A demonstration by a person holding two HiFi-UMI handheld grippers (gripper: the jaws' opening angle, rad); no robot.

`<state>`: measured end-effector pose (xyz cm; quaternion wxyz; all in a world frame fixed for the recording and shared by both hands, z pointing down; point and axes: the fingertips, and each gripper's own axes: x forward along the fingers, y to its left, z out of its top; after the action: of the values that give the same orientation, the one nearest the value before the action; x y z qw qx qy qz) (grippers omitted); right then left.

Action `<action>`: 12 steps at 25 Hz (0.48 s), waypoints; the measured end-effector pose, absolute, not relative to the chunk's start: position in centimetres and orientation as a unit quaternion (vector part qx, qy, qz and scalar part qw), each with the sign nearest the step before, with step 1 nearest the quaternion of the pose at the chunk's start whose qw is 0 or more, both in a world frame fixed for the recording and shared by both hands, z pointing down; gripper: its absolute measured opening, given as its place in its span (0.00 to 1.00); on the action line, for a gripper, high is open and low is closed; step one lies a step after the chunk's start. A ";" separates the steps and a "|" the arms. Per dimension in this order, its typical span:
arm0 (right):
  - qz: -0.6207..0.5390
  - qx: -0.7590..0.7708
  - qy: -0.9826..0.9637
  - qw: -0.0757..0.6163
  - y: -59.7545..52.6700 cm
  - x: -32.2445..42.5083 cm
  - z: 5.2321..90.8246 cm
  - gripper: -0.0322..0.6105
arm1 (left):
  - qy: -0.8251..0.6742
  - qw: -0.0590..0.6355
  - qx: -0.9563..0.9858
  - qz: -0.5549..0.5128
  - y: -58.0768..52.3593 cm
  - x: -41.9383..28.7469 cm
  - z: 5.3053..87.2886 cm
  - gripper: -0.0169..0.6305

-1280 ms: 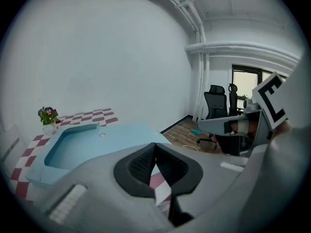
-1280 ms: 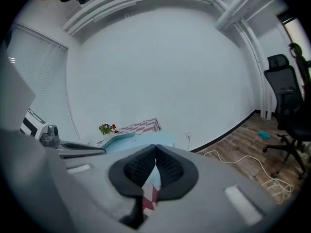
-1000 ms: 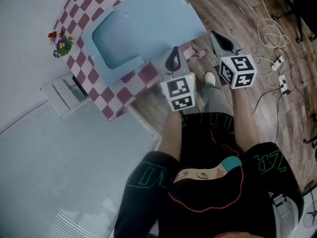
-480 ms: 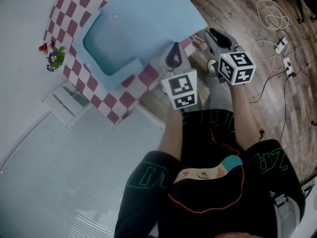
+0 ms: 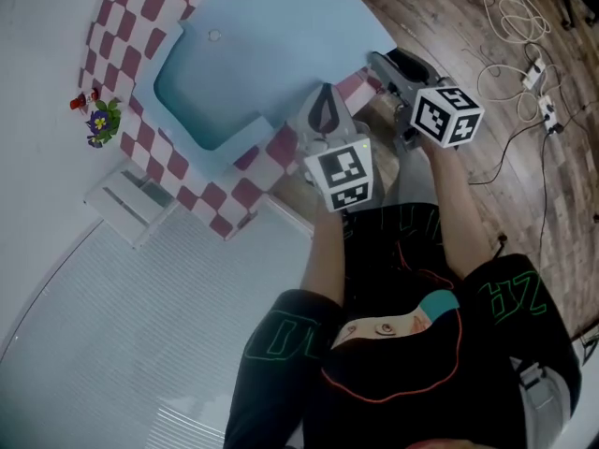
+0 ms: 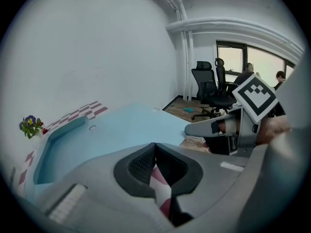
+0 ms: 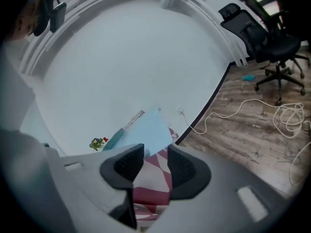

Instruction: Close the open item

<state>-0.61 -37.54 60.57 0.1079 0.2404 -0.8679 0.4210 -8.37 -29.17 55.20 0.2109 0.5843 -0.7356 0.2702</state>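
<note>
A red-and-white checkered cabinet (image 5: 221, 198) with a pale blue top (image 5: 281, 26) and a sunken basin (image 5: 201, 92) stands against the white wall. A white framed panel (image 5: 126, 204) sticks out at its left side. My left gripper (image 5: 326, 110) hovers over the cabinet's front edge, its pads meeting at the tips (image 6: 155, 147) with nothing held. My right gripper (image 5: 388, 64) is beside it at the cabinet's right corner. Its jaws (image 7: 155, 161) have just been opening and now stand apart, with only checkered surface showing through the gap.
A small pot of flowers (image 5: 98, 120) sits by the wall on the cabinet's far side. White cables (image 5: 515, 7) and a power strip (image 5: 547, 110) lie on the wooden floor to the right. Black office chairs (image 6: 209, 89) stand farther off near a window.
Both grippers have sunk closer to the cabinet's front edge. The right gripper has rolled and its fingers have spread apart. The left gripper stays shut.
</note>
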 end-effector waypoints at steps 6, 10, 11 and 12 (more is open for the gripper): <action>0.417 0.234 -0.872 0.102 -37.7 -1.1 59.9 0.23 | -0.750 0.212 0.571 0.258 -28.5 -9.9 54.7 0.04; 0.396 0.240 -0.880 0.104 -37.9 -1.3 58.8 0.18 | -0.762 0.208 0.560 0.248 -28.0 -10.9 54.0 0.04; 0.392 0.241 -0.882 0.103 -38.0 -1.3 58.5 0.17 | -0.766 0.207 0.557 0.245 -27.9 -11.2 53.8 0.04; 0.386 0.241 -0.885 0.101 -38.1 -1.4 58.2 0.16 | -0.770 0.206 0.554 0.241 -27.8 -11.6 53.6 0.04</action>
<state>-1.36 -38.13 58.17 0.1013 0.2412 -0.8846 0.3860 -11.59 -27.76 53.59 0.2060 0.5541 -0.7696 0.2414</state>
